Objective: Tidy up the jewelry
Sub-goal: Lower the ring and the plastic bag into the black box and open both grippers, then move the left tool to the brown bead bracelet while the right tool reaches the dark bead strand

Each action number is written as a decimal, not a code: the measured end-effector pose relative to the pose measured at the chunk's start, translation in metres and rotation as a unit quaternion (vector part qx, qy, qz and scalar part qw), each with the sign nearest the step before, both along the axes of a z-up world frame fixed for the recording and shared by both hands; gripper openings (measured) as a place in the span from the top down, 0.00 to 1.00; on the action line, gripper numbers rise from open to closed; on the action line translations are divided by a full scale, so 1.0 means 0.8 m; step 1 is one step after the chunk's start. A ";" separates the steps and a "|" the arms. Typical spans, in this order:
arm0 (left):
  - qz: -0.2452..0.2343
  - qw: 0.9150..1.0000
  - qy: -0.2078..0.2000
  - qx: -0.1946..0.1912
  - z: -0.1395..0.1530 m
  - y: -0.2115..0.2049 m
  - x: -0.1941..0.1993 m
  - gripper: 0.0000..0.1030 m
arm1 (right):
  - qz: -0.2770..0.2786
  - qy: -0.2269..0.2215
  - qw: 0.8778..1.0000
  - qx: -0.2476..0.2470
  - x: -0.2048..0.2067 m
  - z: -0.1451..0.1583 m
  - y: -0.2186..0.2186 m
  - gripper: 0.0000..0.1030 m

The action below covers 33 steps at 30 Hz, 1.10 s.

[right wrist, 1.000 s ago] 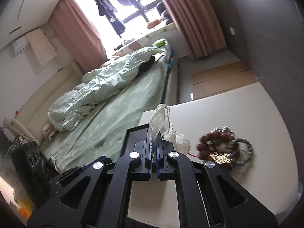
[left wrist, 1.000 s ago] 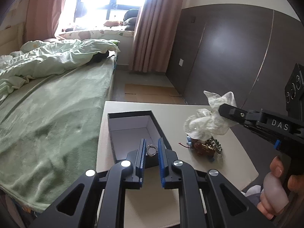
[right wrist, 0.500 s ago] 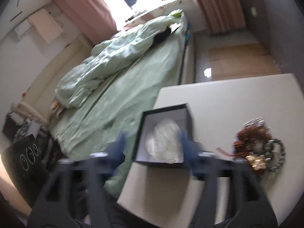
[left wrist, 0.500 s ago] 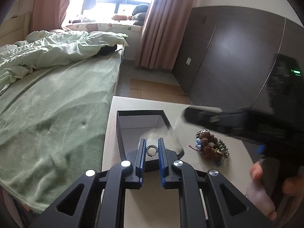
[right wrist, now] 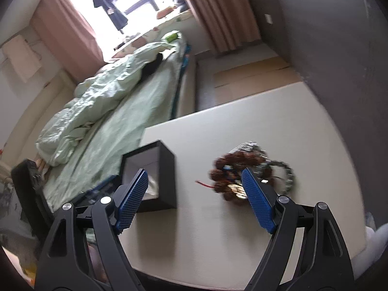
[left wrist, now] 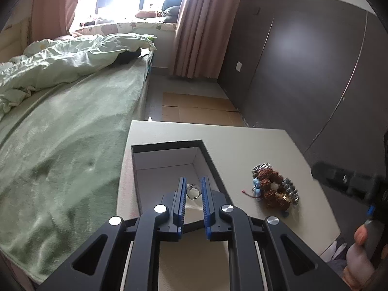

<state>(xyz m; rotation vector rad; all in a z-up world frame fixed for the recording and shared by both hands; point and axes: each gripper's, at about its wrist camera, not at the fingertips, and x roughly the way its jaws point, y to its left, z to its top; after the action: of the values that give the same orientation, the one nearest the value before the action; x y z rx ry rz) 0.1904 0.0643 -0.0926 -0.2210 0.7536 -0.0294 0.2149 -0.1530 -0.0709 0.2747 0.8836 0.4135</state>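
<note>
Plastic bag dropped into box; right gripper freed

Right gripper (right wrist: 195,197) now spread wide and empty, a second ago pinching the crumpled plastic bag (right wrist: 153,186), which now lies in the black box (left wrist: 169,147). Left gripper (left wrist: 193,195) narrowly parted with a small metal ring (left wrist: 193,192) between its pads; grip itself unclear. Bracelet heap (right wrist: 245,173) sits on the table (left wrist: 237,143) right of the box, likely next

Right gripper (right wrist: 195,194) is hanging over the white table (right wrist: 242,126), its 2 blue pads (right wrist: 257,201) spread wide. A black box (right wrist: 160,177) is sitting left; a bracelet pile (right wrist: 245,172) is lying right, apart from it. A green bed (right wrist: 116,121) is lying beyond.
</note>
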 end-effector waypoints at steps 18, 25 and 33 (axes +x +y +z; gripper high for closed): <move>-0.002 0.999 -0.043 0.007 0.024 -0.013 -0.038 0.08 | -0.038 -0.008 0.999 -0.018 -0.021 -0.001 -0.051 0.11; -0.018 0.999 -0.046 0.010 0.025 -0.032 -0.042 0.08 | -0.059 0.018 0.998 0.007 -0.011 -0.010 -0.095 0.10; -0.050 0.997 -0.053 0.022 0.021 -0.066 -0.038 0.15 | -0.074 0.020 0.997 0.025 -0.006 -0.013 -0.129 0.10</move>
<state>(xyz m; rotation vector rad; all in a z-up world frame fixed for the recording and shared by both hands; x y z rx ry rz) 0.1603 0.0113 -0.0758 -0.1391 0.6584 -0.1187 0.2102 -0.2565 -0.0813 0.3928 0.8864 0.2943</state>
